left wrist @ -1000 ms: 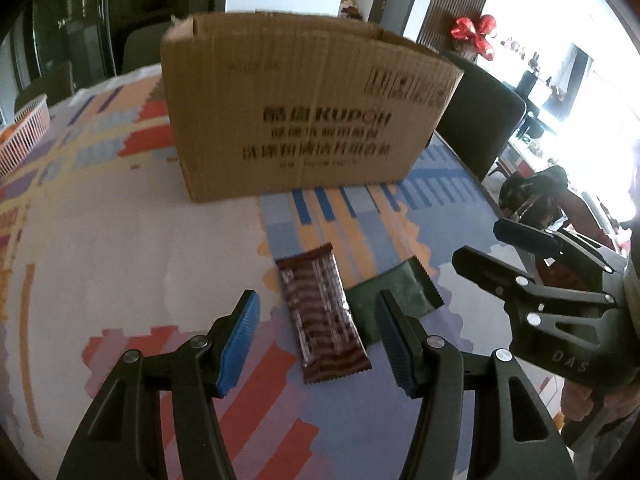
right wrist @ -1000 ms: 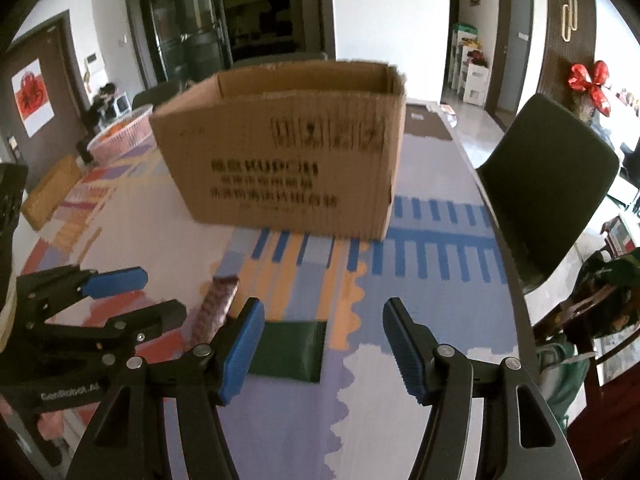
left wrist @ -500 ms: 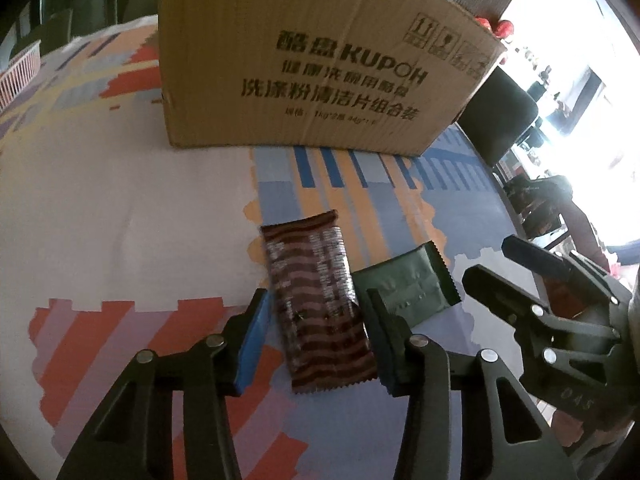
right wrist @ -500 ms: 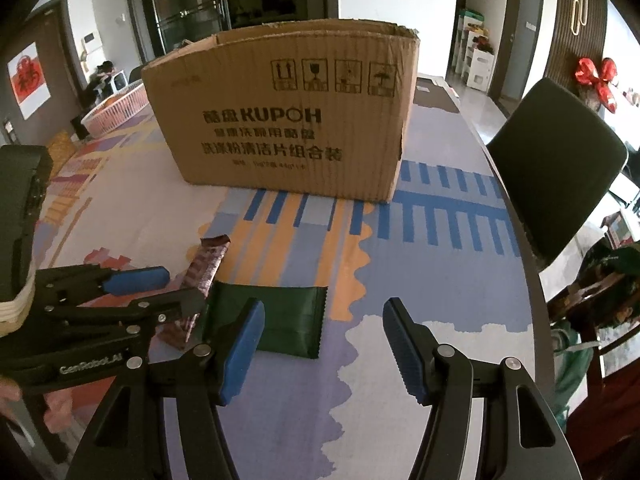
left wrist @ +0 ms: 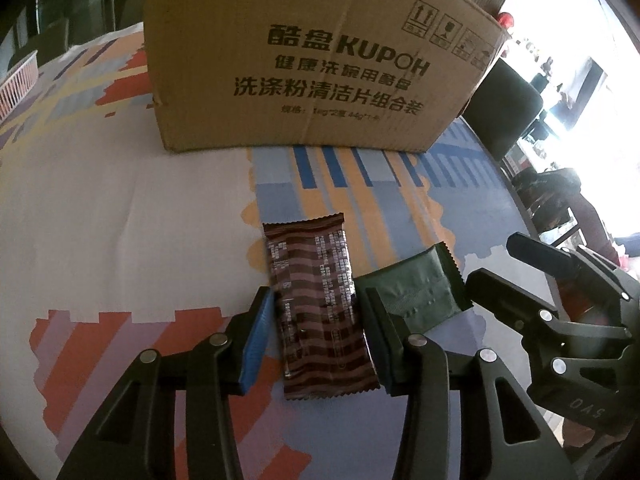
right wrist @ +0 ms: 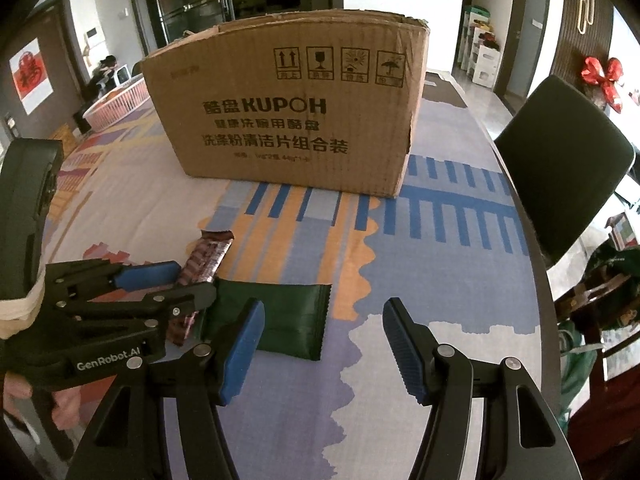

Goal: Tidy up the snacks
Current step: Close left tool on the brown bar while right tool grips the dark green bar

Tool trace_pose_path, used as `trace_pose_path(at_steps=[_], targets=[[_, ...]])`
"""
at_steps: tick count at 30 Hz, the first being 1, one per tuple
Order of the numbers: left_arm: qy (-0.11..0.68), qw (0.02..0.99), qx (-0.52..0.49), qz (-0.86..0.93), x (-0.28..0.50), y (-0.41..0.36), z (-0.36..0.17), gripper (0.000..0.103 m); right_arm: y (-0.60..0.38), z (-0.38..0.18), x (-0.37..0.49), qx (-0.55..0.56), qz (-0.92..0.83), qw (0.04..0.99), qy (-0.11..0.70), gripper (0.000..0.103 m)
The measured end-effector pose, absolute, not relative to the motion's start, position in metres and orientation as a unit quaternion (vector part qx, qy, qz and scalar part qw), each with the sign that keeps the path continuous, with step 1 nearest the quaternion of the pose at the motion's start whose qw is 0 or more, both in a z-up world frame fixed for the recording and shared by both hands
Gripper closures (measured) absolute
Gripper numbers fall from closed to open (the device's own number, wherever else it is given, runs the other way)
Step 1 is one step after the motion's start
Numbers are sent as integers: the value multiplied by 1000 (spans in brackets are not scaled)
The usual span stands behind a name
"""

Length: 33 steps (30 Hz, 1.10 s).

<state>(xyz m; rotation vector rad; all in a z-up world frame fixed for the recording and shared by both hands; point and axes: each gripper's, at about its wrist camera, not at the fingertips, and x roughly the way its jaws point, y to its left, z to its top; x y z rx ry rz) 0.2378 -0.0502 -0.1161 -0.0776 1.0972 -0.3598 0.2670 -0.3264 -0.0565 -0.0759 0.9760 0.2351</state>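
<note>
A brown striped snack bar [left wrist: 320, 308] lies on the patterned tablecloth, lengthwise between the fingers of my left gripper [left wrist: 316, 324]. The blue pads stand on either side of it, with a small gap on the left; the jaws are still open. A dark green snack packet [left wrist: 416, 288] lies just right of the bar. In the right wrist view the green packet [right wrist: 280, 320] lies ahead-left of my open, empty right gripper [right wrist: 324, 344], and the bar [right wrist: 206, 260] is partly hidden by the left gripper [right wrist: 160, 280]. A large cardboard box [right wrist: 288, 116] stands behind.
A white-and-pink basket [right wrist: 120, 100] sits at the far left of the table. A dark chair [right wrist: 560, 160] stands past the table's right edge [right wrist: 524, 248]. The right gripper shows in the left wrist view [left wrist: 540, 292] beside the green packet.
My left gripper has moved forward and down over the brown bar, and its jaws have narrowed around it. The right gripper has come lower and closer to the green packet.
</note>
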Motion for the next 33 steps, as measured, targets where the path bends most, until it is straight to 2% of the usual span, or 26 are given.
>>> trace_pose_path(at_steps=[6, 14, 24, 27, 33], targets=[[510, 842, -47, -173, 236, -48, -117, 67, -326, -58, 268, -34, 116, 872, 474, 40], [508, 849, -31, -143, 224, -44, -110, 67, -318, -58, 267, -60, 132, 867, 476, 40], [508, 852, -24, -123, 199, -39, -102, 67, -284, -66, 265, -217, 227, 812, 492, 40], [511, 851, -27, -122, 197, -38, -103, 67, -275, -66, 265, -251, 247, 802, 482, 32], [510, 852, -36, -115, 198, -31, -102, 67, -258, -80, 278, -300, 277, 772, 486, 31]])
